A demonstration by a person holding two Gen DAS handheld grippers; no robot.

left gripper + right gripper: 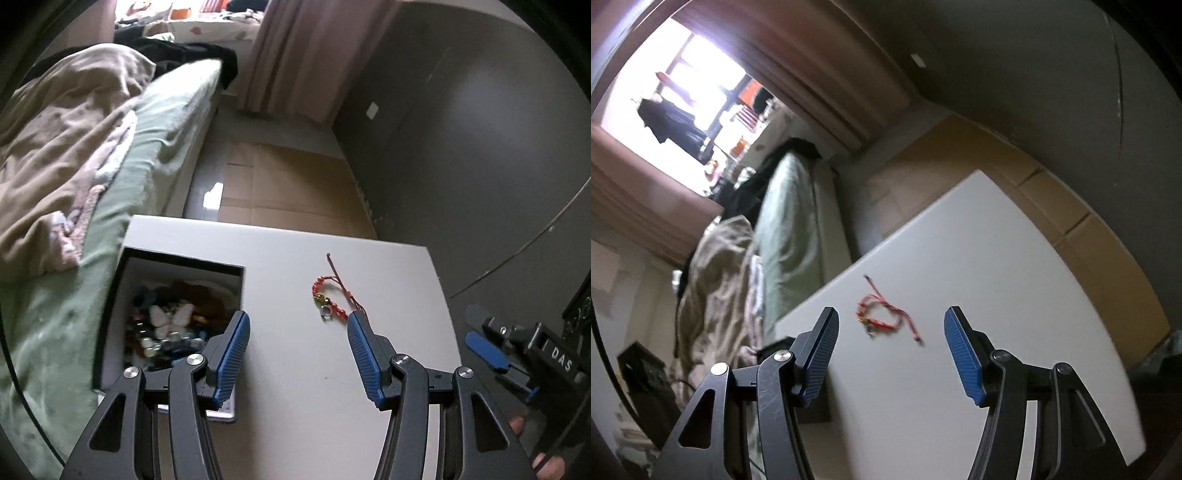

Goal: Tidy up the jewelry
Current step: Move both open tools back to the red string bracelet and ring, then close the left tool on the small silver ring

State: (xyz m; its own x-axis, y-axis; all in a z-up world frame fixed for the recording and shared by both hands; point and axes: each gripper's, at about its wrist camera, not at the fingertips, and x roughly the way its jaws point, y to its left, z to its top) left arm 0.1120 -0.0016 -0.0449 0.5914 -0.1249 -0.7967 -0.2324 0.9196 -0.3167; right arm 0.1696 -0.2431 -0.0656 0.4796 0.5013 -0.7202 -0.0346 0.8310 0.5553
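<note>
Bracelet: the red beaded bracelet (330,297) lies loose on the white table (295,369), out in the open middle toward the far edge, touching nothing else.
Long axis: its bead run and trailing cords stretch roughly from the far edge back toward me, with the small metal ring at the near end.
My left gripper (298,354): jaws spread, nothing between them; the bracelet sits just ahead and slightly to the right, close beside my right-hand fingertip.
My right gripper (889,356): jaws spread and empty too; in its view the bracelet (882,314) lies ahead, almost centred between the fingers.
Nearer hand: hard to call; I judge the right one better lined up, the left one closer.
Box: the open jewelry box (110,295) sits at the table's left edge, already holding a butterfly piece (171,317) and mixed beads.
Obstacles: none between either gripper and the bracelet.
Surroundings: a bed (110,184) runs along the table's left side.
</note>
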